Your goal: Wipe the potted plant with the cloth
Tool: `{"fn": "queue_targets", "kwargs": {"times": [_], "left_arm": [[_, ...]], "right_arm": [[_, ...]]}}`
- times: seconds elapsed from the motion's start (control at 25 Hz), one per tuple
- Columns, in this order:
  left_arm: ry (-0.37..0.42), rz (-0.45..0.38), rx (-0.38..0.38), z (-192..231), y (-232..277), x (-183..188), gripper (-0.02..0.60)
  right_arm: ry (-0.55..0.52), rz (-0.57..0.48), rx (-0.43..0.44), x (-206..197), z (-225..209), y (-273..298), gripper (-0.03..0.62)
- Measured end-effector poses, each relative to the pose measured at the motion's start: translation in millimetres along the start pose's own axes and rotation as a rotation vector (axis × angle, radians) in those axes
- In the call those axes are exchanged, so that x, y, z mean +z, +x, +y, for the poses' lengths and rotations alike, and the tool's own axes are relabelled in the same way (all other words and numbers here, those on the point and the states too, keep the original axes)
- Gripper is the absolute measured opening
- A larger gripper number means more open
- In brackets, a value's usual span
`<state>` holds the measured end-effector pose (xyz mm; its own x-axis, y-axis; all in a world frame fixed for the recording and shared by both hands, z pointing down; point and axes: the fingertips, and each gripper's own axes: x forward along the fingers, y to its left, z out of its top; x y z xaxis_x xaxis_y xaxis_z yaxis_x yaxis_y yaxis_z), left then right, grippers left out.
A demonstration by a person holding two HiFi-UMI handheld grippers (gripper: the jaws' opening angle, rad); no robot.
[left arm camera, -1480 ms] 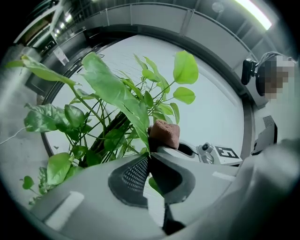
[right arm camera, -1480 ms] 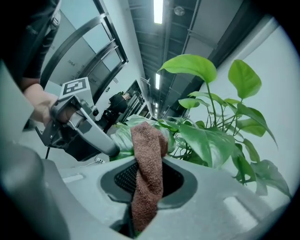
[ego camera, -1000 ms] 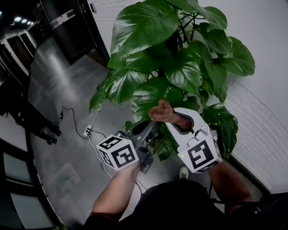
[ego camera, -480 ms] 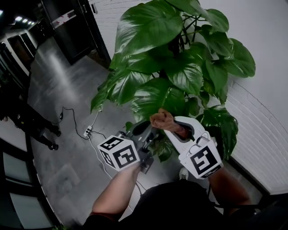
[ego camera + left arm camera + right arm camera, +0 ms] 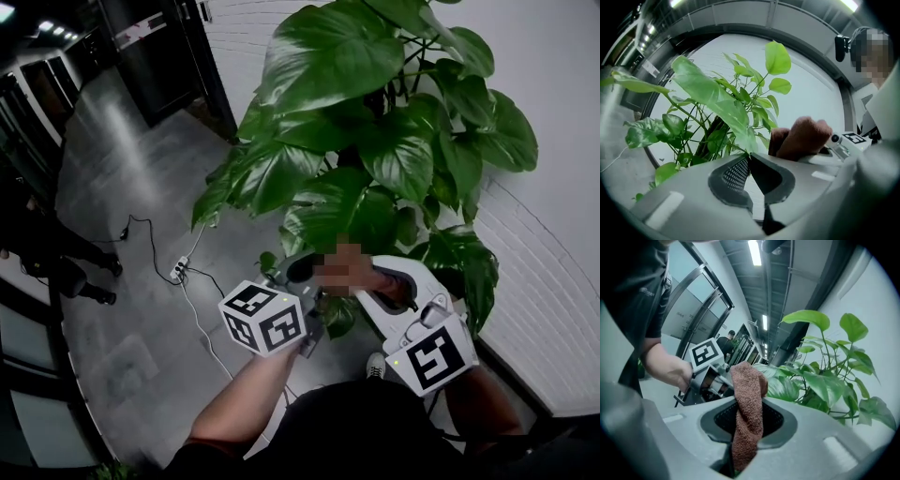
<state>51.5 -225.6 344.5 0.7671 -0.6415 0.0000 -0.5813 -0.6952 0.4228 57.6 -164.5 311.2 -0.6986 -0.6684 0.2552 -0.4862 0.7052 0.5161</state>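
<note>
Grey tiled floor [image 5: 122,187] carries a white power strip [image 5: 176,273] and its black cable [image 5: 153,246]

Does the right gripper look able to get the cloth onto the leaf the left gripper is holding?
Probably yes. The right gripper clamps the cloth close beside the left gripper, which seems to pinch the leaf tip; nothing stands between them.

We log left gripper [image 5: 749,155] and right gripper [image 5: 749,401]: pale grey moulded shells, dark cross-hatched pads [image 5: 736,174], each bearing a white cube [image 5: 263,318] with black square markers. Short sleeve [image 5: 651,296] dark grey.
</note>
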Motion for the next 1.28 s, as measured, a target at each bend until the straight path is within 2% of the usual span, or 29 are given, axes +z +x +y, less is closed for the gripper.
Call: {"fn": "queue_targets", "kwargs": {"times": [0.16,0.4,0.56,0.68,0.88,1.28], "left_arm": [[0.031,0.011,0.013,2,4,-8,0.023],[0.038,-0.02,0.005,-2,9,-12,0.023],[0.042,-0.019,0.0,-8,11,-15,0.023],[0.048,-0.015,0.004,-7,11,-15,0.023],[0.047,-0.01,0.018,-1,10,-17,0.023],[0.101,0.004,0.013,-4,11,-20,0.023]], "right_arm": [[-0.052,-0.001,-0.092,14,-31,6,0.069],[-0.201,0.063,-0.26,22,-73,35,0.069],[-0.199,0.101,-0.292,9,-90,55,0.069],[-0.195,0.119,-0.267,4,-90,66,0.069],[-0.18,0.133,-0.161,1,-69,74,0.069],[-0.129,0.181,0.011,0,-37,73,0.069]]}}
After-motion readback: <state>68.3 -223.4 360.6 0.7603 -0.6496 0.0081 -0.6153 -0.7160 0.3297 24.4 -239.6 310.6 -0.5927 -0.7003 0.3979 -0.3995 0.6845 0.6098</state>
